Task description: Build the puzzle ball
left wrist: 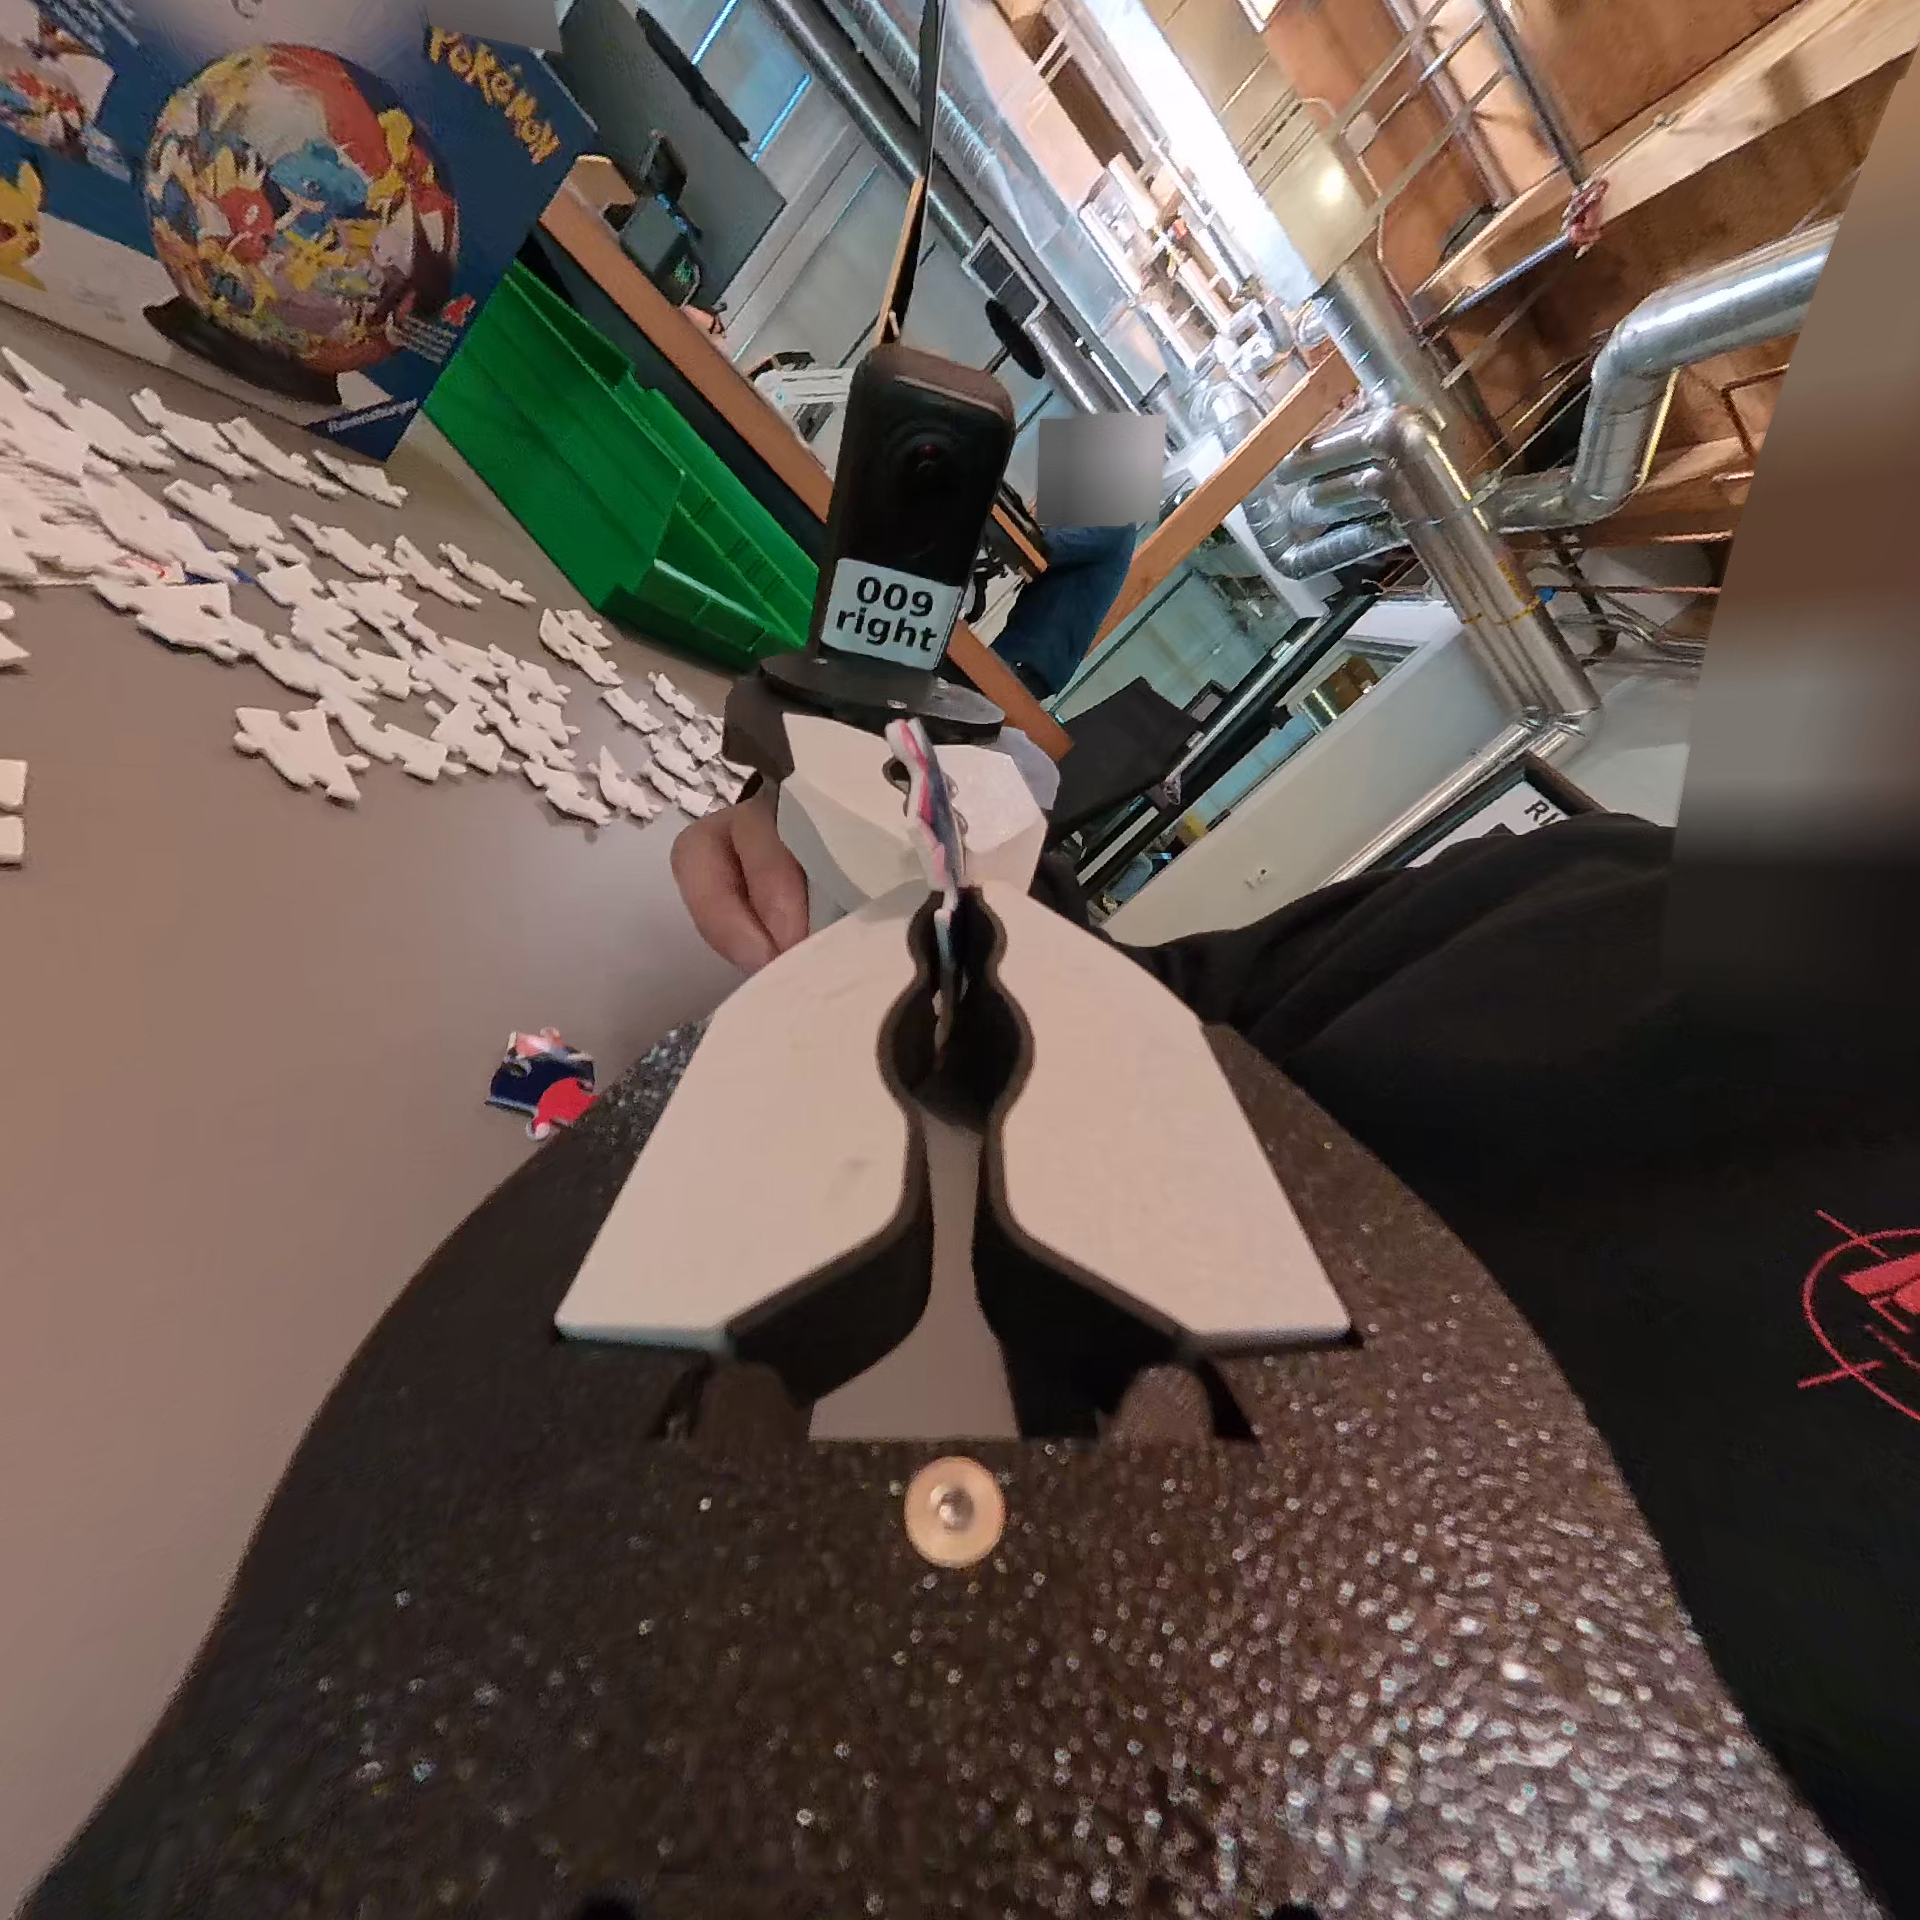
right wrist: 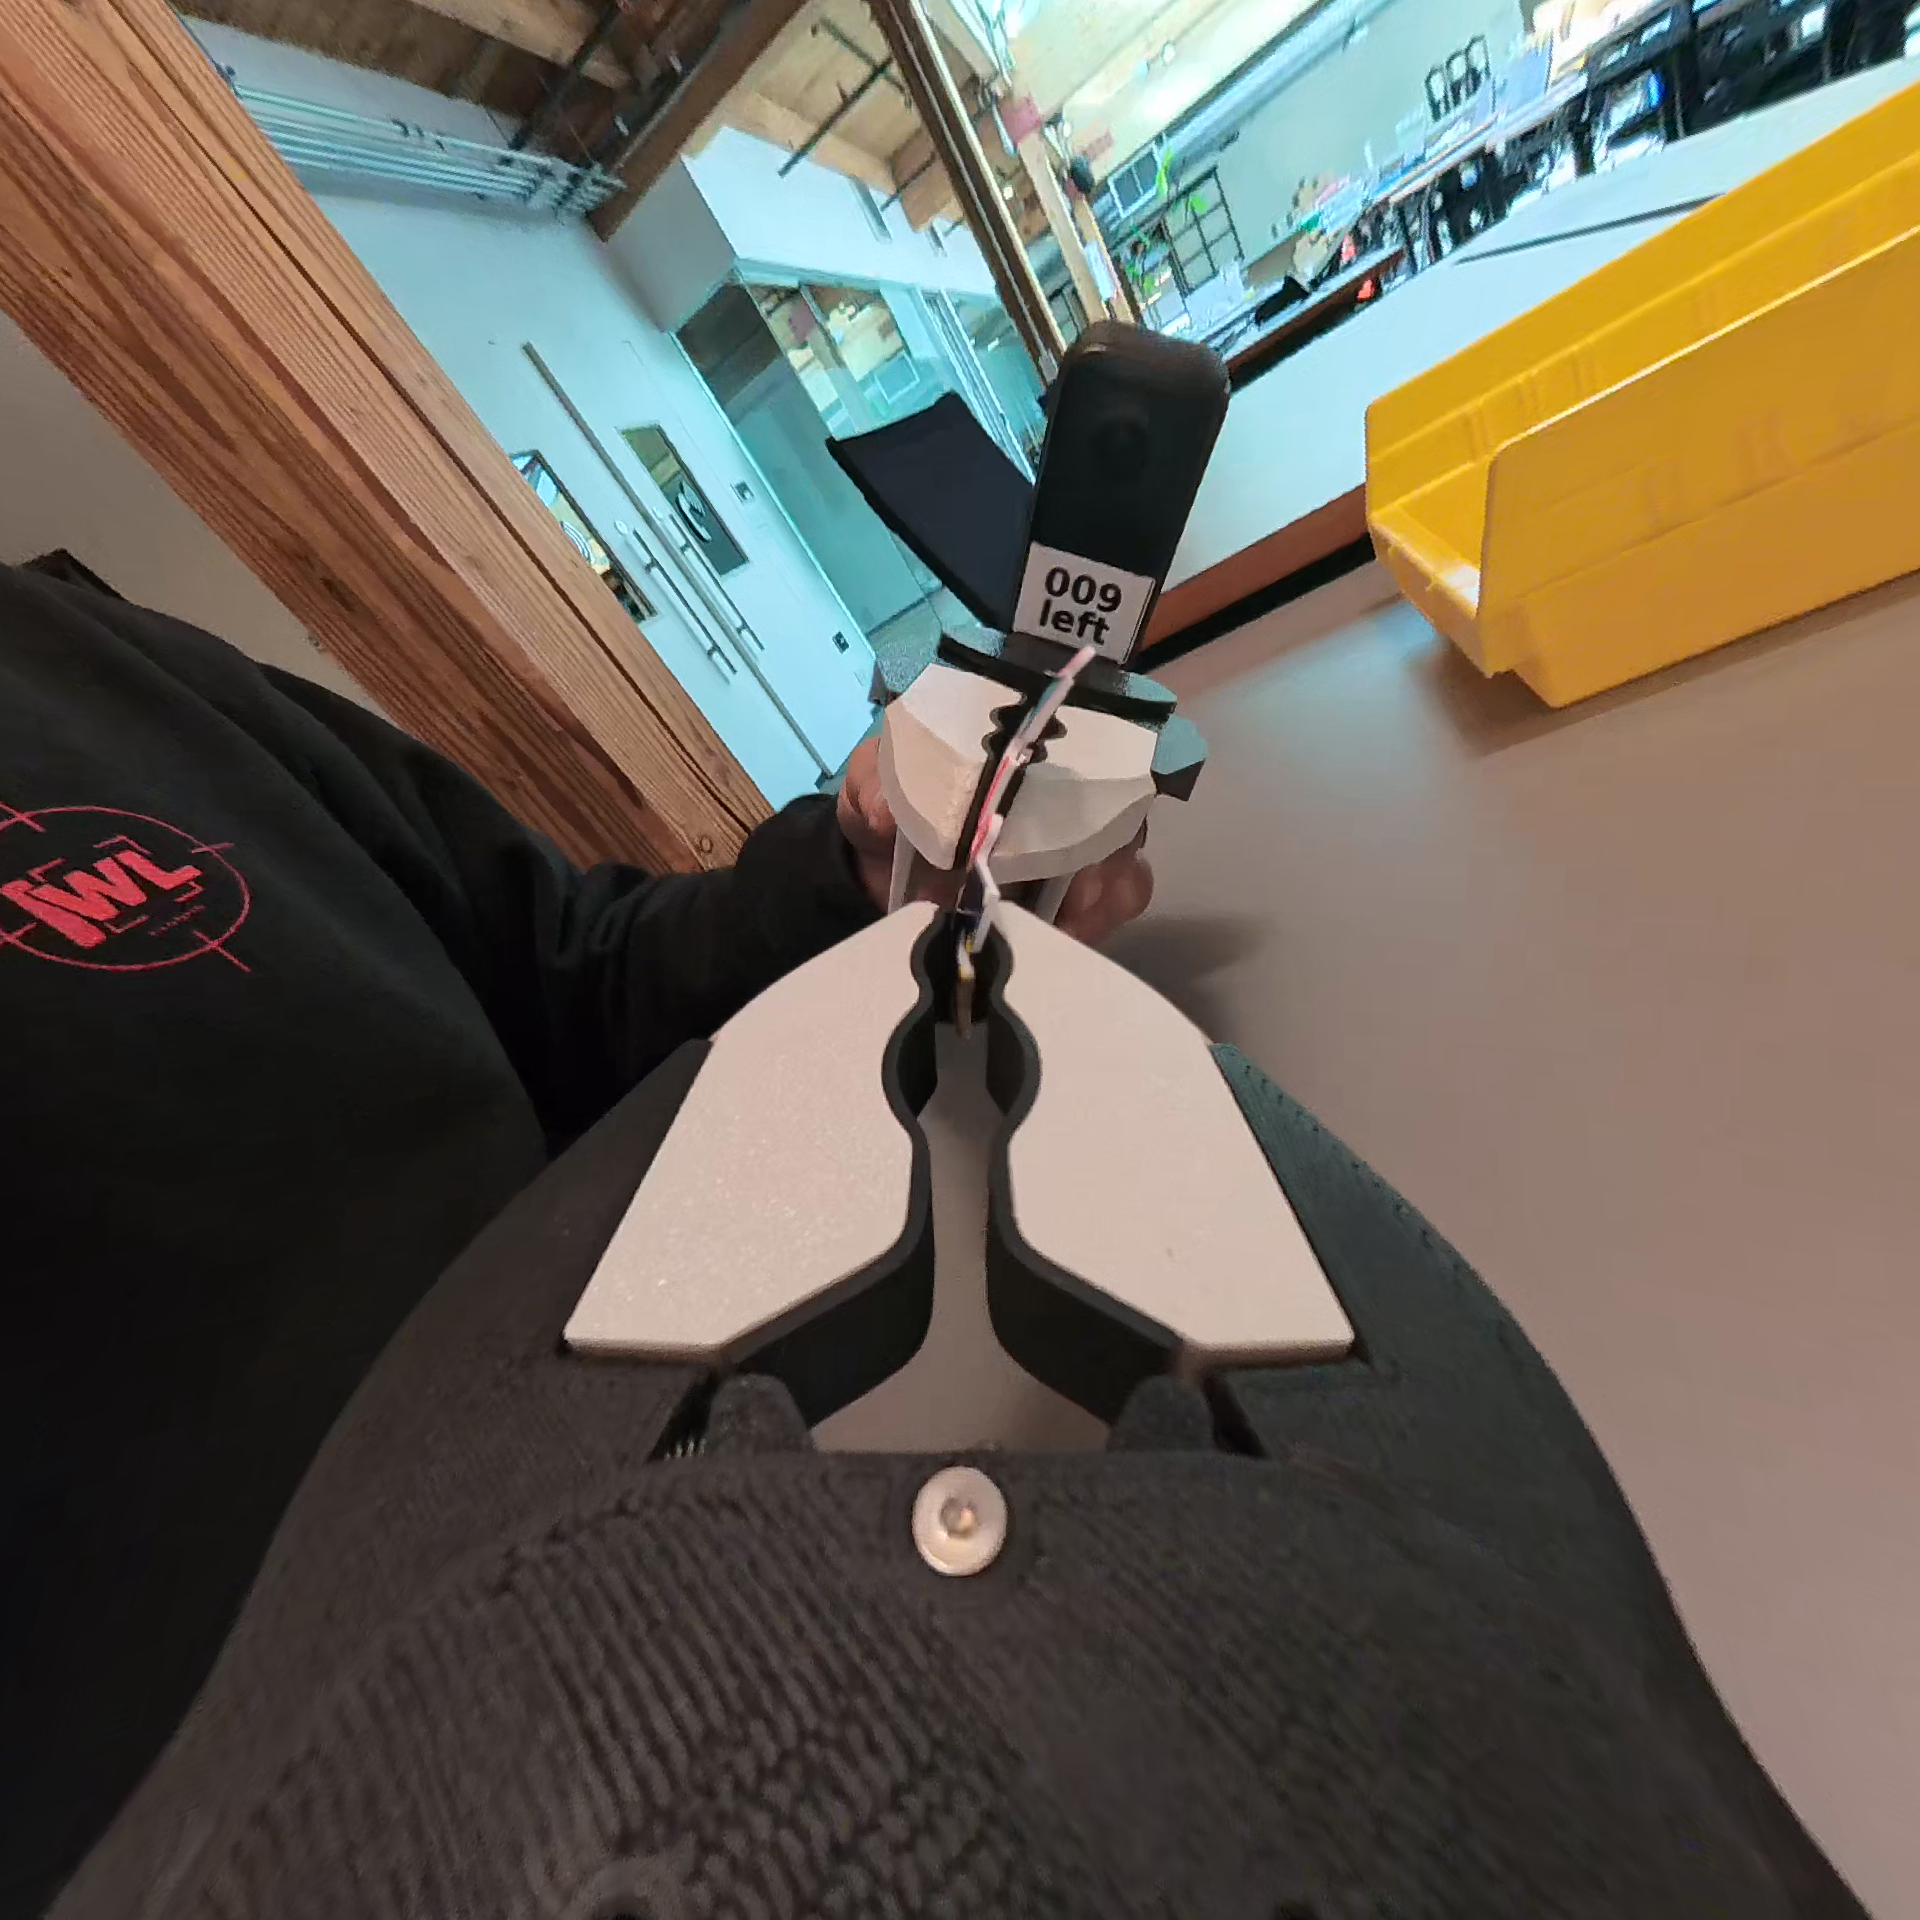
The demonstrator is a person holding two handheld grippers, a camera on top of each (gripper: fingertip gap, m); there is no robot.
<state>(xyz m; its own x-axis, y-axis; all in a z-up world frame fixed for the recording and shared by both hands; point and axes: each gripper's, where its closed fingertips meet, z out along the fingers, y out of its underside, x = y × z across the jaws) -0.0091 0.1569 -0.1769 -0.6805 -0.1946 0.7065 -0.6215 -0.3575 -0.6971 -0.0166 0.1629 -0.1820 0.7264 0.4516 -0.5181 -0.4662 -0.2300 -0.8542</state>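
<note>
While both tools meet tip to tip above the table (left wrist: 260, 987), left wrist view: left gripper (left wrist: 954, 935) pinches a puzzle piece (left wrist: 951, 966) edge-on, presumably for mating; loose pieces (left wrist: 343, 644) lie at ten o'clock. Right wrist view: right gripper (right wrist: 961, 940) clamps its own piece (right wrist: 968, 961), left tool at twelve o'clock.

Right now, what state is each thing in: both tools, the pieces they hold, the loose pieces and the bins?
Left tool: shut on a piece.
Right tool: shut on a piece.
Held pieces: edge-on, meeting between the tools.
Loose pieces: scattered, white side up.
Green bin: lying on table.
Yellow bin: on table, contents hidden.
</note>
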